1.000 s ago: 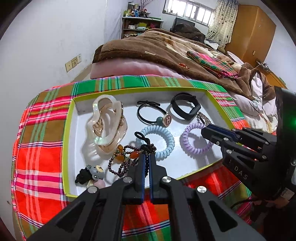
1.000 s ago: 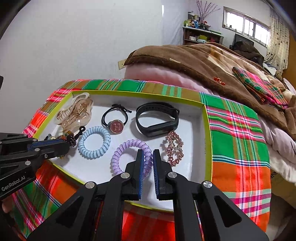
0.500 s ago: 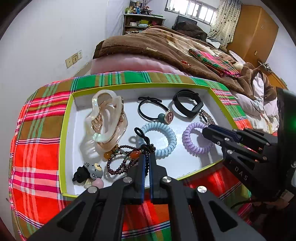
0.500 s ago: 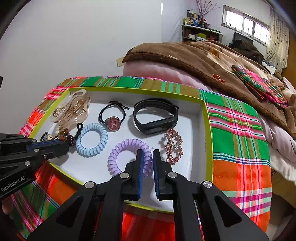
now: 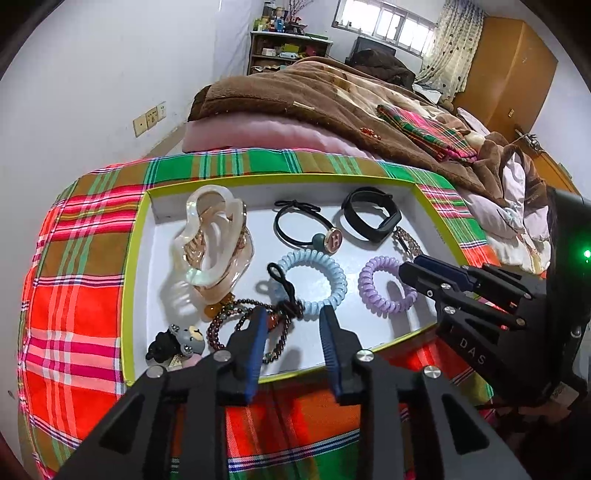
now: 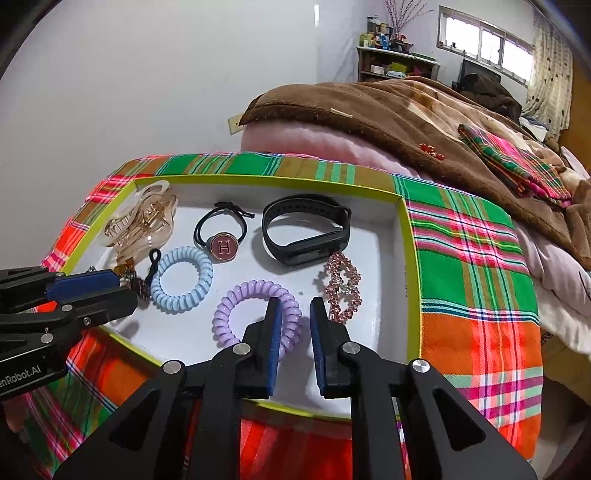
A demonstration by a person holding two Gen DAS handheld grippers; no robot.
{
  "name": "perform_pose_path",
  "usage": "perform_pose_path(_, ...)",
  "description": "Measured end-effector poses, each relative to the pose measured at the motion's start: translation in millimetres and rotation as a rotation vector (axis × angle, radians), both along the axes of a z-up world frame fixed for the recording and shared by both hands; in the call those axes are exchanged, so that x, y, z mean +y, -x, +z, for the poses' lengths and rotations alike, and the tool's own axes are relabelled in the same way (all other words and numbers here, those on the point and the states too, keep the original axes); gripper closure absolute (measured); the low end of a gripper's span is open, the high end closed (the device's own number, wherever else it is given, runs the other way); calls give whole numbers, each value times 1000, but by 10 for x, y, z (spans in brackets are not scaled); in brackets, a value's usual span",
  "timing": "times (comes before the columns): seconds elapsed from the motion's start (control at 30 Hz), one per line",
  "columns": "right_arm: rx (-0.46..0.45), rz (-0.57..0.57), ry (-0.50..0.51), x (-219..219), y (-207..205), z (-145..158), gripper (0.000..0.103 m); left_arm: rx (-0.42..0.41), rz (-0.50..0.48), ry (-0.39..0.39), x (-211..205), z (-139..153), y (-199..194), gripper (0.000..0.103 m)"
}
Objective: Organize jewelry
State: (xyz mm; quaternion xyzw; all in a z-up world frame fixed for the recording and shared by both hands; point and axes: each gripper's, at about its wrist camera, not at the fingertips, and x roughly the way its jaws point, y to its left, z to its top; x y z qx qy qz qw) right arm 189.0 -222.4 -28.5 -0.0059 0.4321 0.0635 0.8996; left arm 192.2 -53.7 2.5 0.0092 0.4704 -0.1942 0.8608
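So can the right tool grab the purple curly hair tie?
Probably yes. The right tool sits just above the purple hair tie, its jaws opening with nothing held between them. No other piece covers the tie, and the left tool is off to the side.

Home bedroom: blanket-covered bed [image 5: 332, 96], wooden wardrobe [image 5: 506, 70]

- The walls [image 5: 92, 74] are white and plain.
- A small switch plate [image 5: 149, 119] sits low on the left wall.
- A bed fills the far side, with a brown blanket [image 5: 303, 99] on a pink cover [image 5: 258, 133].
- A folded checked cloth [image 5: 424, 134] lies on the blanket.
- Far away, a shelf [image 5: 284, 48] holds little things.
- A wide window [image 5: 388, 22] lets in bright light, with a spotted curtain [image 5: 450, 44] beside it.
- A wooden wardrobe [image 5: 506, 66] stands on the far right.
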Motion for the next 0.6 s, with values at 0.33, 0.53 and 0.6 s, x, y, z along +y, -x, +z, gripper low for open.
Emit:
perform_pose_path(0.33,-61,-39,-22,-22,233,189,70,-44,50,-11,31,122,158,58)
perform_pose_path(0.53,-101,-65,-45,-45,463,305,70,-92,100,-31,61,211,338,56)
perform_pose_path(0.6,-120,-70,-50,-37,554,347,70,-122,113,-50,55,243,422,56)
